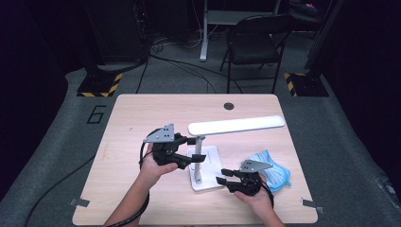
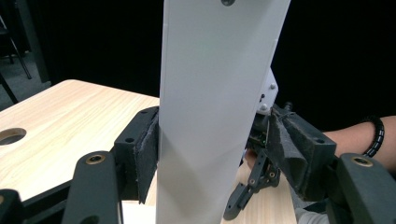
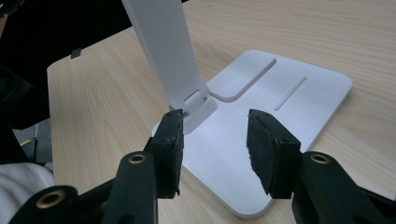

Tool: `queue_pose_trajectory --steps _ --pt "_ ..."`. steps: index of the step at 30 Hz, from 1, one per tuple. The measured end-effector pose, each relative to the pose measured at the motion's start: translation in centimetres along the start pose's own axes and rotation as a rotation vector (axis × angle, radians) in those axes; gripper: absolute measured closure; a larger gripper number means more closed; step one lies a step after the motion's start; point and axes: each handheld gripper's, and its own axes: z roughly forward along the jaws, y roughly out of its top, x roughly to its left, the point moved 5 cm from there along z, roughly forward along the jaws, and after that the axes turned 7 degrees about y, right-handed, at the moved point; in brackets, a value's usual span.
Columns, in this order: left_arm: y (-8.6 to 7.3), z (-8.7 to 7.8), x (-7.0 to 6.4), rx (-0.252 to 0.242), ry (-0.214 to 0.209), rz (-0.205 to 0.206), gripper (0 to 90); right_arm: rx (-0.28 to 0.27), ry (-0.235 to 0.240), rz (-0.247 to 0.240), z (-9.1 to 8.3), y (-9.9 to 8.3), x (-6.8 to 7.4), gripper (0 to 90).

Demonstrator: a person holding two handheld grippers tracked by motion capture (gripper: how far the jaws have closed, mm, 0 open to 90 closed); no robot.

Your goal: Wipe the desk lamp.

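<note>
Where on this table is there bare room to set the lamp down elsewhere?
Bare wood runs along the table's far edge, left of the cable hole, and down its left side. The near right is crowded: lamp, blue mask, right gripper.

- In the left gripper view the white lamp arm (image 2: 215,107) runs off the top and bottom edges.
- It hides most of the right gripper (image 2: 254,179) at lower right.
- In the high view the blue pack (image 1: 274,172) lies partly behind that gripper, its print too small to read.
</note>
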Motion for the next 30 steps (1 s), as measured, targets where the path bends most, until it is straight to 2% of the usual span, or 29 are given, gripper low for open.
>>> queue_pose_trajectory --steps 3,12,14,16,22,25,30 --pt "0.0 0.0 0.0 0.001 0.003 0.0 36.2 0.005 0.005 0.009 0.7 0.1 0.2 53.6" --pt "-0.1 0.0 0.1 -0.004 -0.002 -0.004 38.4 0.027 0.037 -0.025 3.0 0.6 0.8 49.8" --pt "-0.2 0.0 0.3 0.002 0.007 -0.003 40.1 0.029 0.042 -0.013 3.3 0.6 0.9 49.2" --pt "-0.4 0.0 0.4 0.011 0.008 -0.008 40.9 0.036 0.048 -0.024 3.7 0.7 0.9 48.7" --pt "-0.3 0.1 0.2 0.01 -0.003 -0.008 39.0 0.035 0.06 -0.028 4.8 0.9 1.4 48.1" --pt "-0.4 0.2 0.2 0.006 -0.005 -0.011 37.9 0.037 0.076 -0.047 5.3 1.0 1.7 46.5" --pt "-0.4 0.5 0.1 0.008 -0.004 -0.005 37.4 0.043 0.069 -0.064 6.2 1.1 2.1 46.2"
